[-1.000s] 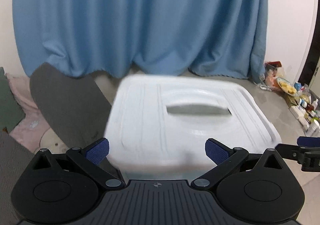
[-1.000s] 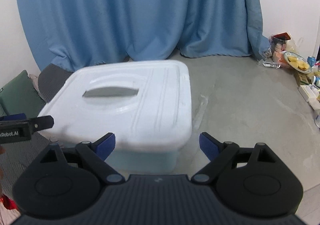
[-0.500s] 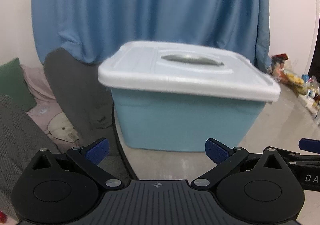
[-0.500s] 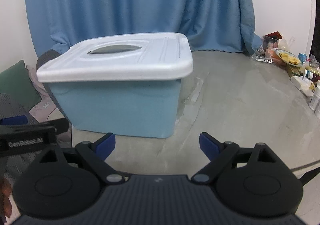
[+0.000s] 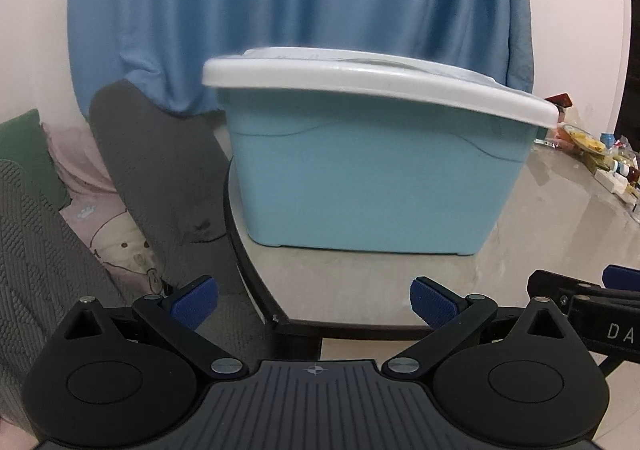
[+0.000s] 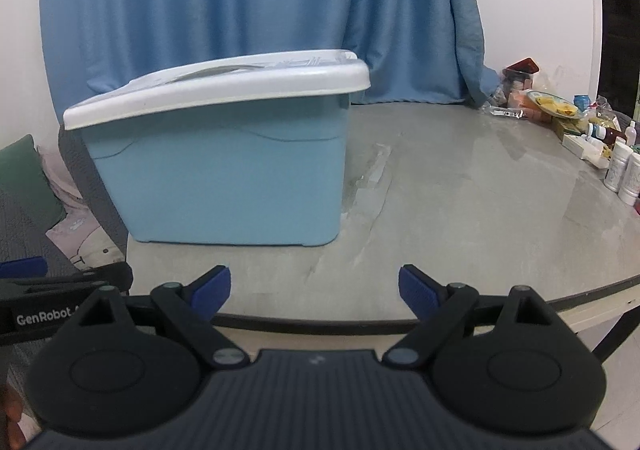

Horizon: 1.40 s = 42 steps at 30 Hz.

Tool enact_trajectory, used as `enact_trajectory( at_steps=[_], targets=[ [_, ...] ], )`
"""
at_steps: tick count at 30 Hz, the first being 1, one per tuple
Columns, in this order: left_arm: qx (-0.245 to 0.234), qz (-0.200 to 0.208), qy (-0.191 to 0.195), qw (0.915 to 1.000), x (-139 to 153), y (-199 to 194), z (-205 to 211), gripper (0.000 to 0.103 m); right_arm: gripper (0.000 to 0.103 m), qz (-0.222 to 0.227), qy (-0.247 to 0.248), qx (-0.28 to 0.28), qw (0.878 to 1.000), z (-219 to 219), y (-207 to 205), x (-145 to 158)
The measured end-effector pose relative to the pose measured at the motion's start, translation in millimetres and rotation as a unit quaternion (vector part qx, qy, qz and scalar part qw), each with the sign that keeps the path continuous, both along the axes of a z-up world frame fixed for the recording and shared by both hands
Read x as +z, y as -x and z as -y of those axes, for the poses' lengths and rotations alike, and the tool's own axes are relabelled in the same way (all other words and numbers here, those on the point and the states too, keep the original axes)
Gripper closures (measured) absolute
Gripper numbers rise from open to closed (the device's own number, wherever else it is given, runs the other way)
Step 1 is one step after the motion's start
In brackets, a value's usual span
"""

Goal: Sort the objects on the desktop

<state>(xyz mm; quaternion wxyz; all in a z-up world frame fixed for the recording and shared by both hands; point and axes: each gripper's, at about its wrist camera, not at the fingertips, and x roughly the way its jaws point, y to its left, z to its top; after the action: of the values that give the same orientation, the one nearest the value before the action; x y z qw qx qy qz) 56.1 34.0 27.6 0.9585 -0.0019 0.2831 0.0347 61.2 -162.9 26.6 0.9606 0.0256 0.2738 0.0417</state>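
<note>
A light blue storage box [image 5: 372, 186] with a white lid [image 5: 360, 84] stands closed on the grey table [image 5: 360, 290], near its left edge. It also shows in the right wrist view [image 6: 224, 186], with its lid [image 6: 224, 96]. My left gripper [image 5: 314, 300] is open and empty, low at the table's near edge in front of the box. My right gripper [image 6: 314, 290] is open and empty, at the near edge, right of the box's front. Each gripper shows in the other's view: the right gripper [image 5: 592, 294], the left gripper [image 6: 60, 278].
Bottles, snack packets and a plate [image 6: 552, 102] crowd the table's far right edge, with white bottles [image 6: 624, 170] nearer. A blue curtain [image 6: 256, 2] hangs behind. A grey chair back [image 5: 160, 162] and cushions [image 5: 32, 154] lie left of the table.
Both grippers have dropped from above the lid and pulled back to table level, so the box now shows from the side. The box stays closed and in place.
</note>
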Motion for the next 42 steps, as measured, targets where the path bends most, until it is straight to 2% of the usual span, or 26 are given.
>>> enact_trajectory(
  at_steps=[10,19,32,42],
  targets=[
    [0.001,0.004,0.004,1.0000,-6,3,-7,0.000,0.012,0.011,0.004,0.000,1.000,-9,7,-3],
    [-0.010,0.008,-0.014,0.9998,-5,6,-2,0.000,0.012,0.013,0.005,0.000,1.000,-10,9,-6],
    [-0.014,0.004,0.000,0.9999,-5,5,-1,0.000,0.012,0.007,0.004,0.000,1.000,-11,12,-7],
    [-0.016,0.000,-0.003,0.9999,-6,7,1,0.000,0.012,0.007,0.007,0.001,1.000,-12,13,-6]
  ],
)
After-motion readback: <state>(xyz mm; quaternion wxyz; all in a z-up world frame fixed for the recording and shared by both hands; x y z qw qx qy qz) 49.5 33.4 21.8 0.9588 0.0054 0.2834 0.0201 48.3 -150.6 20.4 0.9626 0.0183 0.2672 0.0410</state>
